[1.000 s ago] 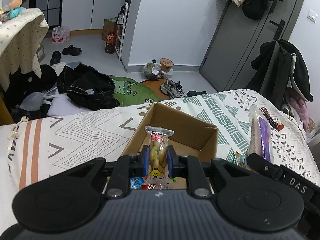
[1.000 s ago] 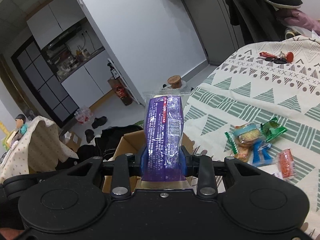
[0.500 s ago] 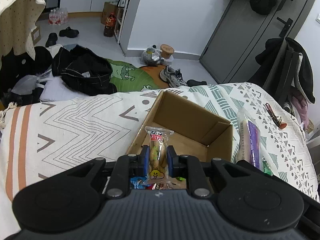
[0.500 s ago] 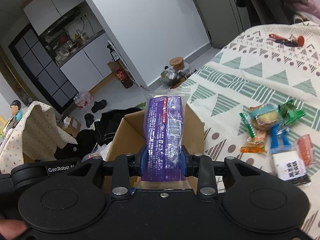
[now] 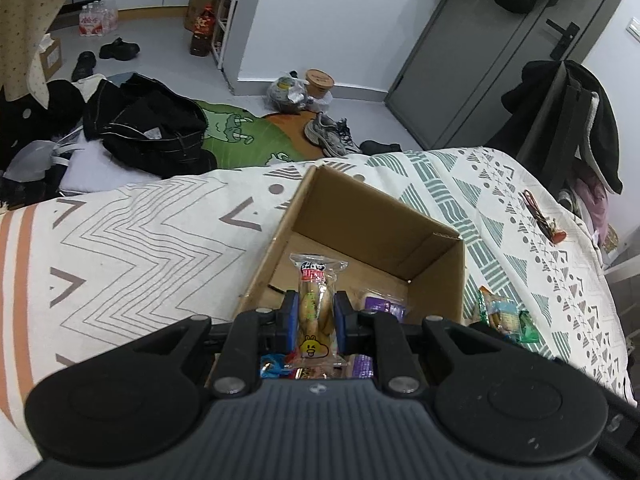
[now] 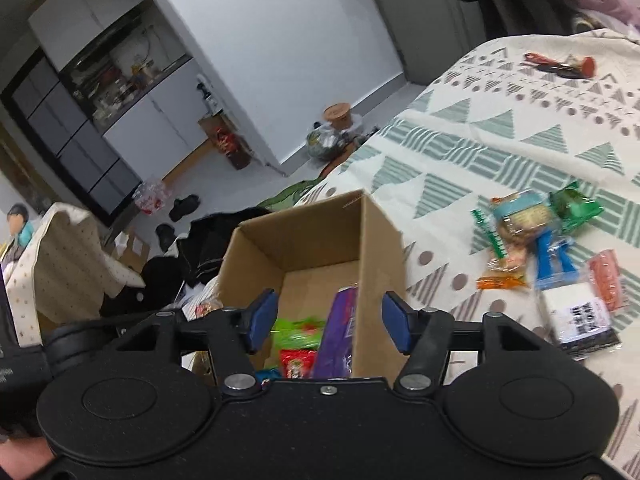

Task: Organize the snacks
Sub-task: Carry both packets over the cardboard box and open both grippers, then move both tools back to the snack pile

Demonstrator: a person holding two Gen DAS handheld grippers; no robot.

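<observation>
Snack packet [image 5: 315, 312] pinched upright in left claw [image 5: 315, 318]; right claw [image 6: 327, 316] gapes empty above box [image 6: 316, 236].

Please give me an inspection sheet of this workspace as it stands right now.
Surface: patterned bedspread, rumpled.
Job's things: open cardboard box on the bed; purple packet and other snacks inside; loose snack pile right of the box.
Clutter: keys with red fob far on the bedspread.
Grippers: left gripper shut on a clear-wrapped biscuit pack above the box; right gripper open, holding nothing, over the box.
Cables: nothing seen.
Surroundings: black clothes, shoes and a green mat on the floor; grey door; kitchen cabinets behind.
</observation>
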